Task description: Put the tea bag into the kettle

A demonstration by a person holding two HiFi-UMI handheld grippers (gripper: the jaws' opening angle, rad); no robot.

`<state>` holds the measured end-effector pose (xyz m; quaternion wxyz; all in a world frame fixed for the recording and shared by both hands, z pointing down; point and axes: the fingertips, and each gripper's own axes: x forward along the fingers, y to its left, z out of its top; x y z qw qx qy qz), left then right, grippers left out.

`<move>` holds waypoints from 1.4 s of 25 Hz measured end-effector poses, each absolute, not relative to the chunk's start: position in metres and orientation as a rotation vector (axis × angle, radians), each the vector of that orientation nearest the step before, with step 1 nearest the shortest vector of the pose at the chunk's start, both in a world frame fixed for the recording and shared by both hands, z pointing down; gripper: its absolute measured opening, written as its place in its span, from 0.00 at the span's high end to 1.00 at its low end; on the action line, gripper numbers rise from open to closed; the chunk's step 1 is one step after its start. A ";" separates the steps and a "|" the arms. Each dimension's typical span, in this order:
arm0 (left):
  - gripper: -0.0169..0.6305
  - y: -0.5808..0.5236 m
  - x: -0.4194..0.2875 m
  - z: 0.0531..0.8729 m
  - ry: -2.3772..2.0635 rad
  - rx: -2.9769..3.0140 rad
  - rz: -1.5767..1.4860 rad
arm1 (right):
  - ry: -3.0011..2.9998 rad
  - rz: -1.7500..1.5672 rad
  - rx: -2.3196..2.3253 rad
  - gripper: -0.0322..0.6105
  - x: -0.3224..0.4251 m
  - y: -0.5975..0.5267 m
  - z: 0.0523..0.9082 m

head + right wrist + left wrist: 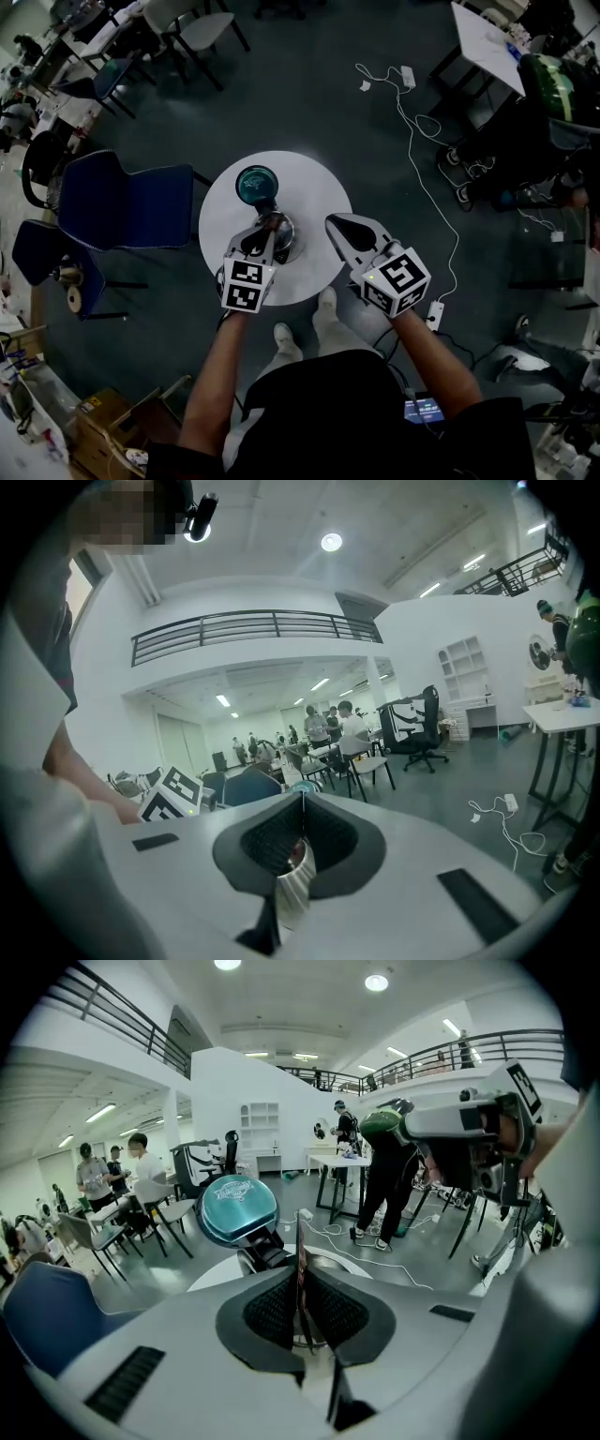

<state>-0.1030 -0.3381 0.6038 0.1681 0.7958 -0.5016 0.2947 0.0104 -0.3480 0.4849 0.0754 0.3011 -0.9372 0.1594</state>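
Blue chair (122,202) just off the table's (319,178) left edge. Left gripper (267,227) is over mid-table, fingers pinched on the tea bag (302,1277), a thin dark strip seen edge-on. The bag hangs right above the open mouth of the kettle (284,236), which stands mid-table. Its teal lid (256,183) is flipped up toward the far edge. Right gripper (337,227) hovers over the table's right edge, just beside the kettle, fingertips pressed together. Something silvery and ribbed shows in the gap behind them (can't tell what). White cable (427,178) snakes across the floor on the right.
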 end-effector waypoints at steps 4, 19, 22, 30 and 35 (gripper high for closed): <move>0.91 -0.338 -0.102 0.612 -1.411 2.251 0.886 | -2.808 0.480 0.903 0.92 0.012 -0.348 0.487; 0.91 -0.340 -0.100 0.630 -1.394 2.249 1.022 | -2.789 0.510 0.903 0.92 0.018 -0.348 0.498; 0.91 -0.341 -0.101 0.632 -1.398 2.247 1.019 | -2.784 0.515 0.903 0.92 0.019 -0.348 0.500; 0.91 -0.341 -0.100 0.633 -1.370 2.259 0.987 | -2.773 0.528 0.897 0.92 0.018 -0.349 0.505; 0.91 -0.342 -0.096 0.634 -1.341 2.275 0.977 | -2.766 0.535 0.897 0.92 0.018 -0.351 0.507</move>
